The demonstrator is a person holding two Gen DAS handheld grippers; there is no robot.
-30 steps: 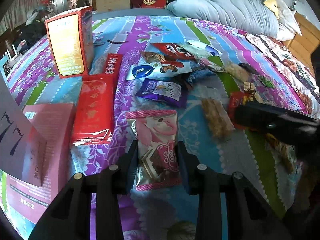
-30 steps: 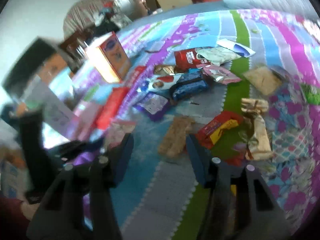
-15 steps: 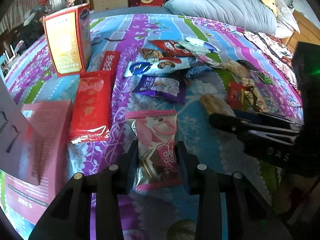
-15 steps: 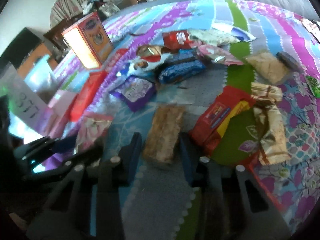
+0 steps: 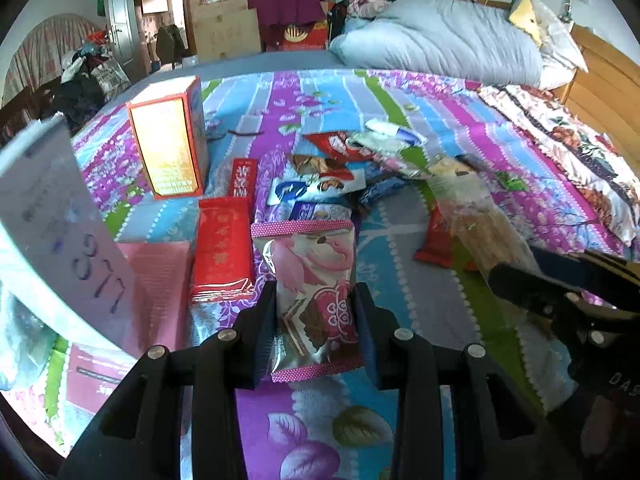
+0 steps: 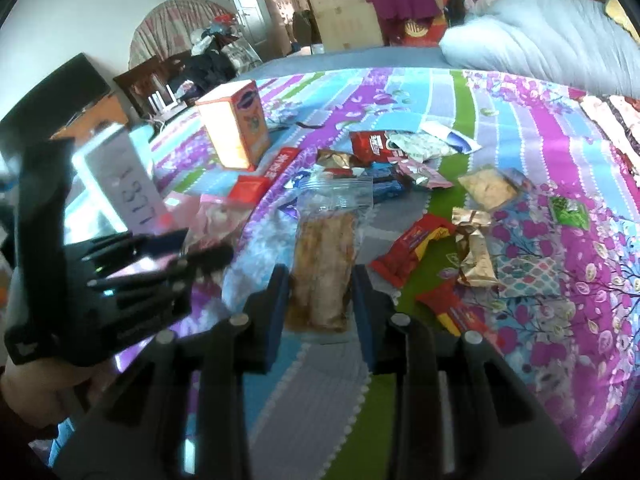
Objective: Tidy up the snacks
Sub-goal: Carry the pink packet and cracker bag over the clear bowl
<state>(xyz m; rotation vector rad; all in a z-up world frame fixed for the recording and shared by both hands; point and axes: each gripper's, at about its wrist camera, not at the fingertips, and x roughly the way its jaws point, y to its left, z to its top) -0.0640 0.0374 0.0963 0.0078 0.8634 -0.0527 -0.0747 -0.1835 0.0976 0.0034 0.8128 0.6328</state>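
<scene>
My left tool is clamped on the pink flower-print snack pack, pads pressing both its long edges, pack upright btwn the jaws w/ its pink-dotted top seam above the bedspread. My right tool has just been closing & now grips the clear zip bag of brown crispy snack, lower end pinched btwn the pads, zip end sticking up & away from me. Rest of the snacks lie on the bed: red flat box just left of the pink pack, orange carton standing upright behind it, red-yellow wrapper & gold wrapper to the right of the zip bag, loose pile of small packs farther back. Paper tag w/ handwritten digits at far left.
</scene>
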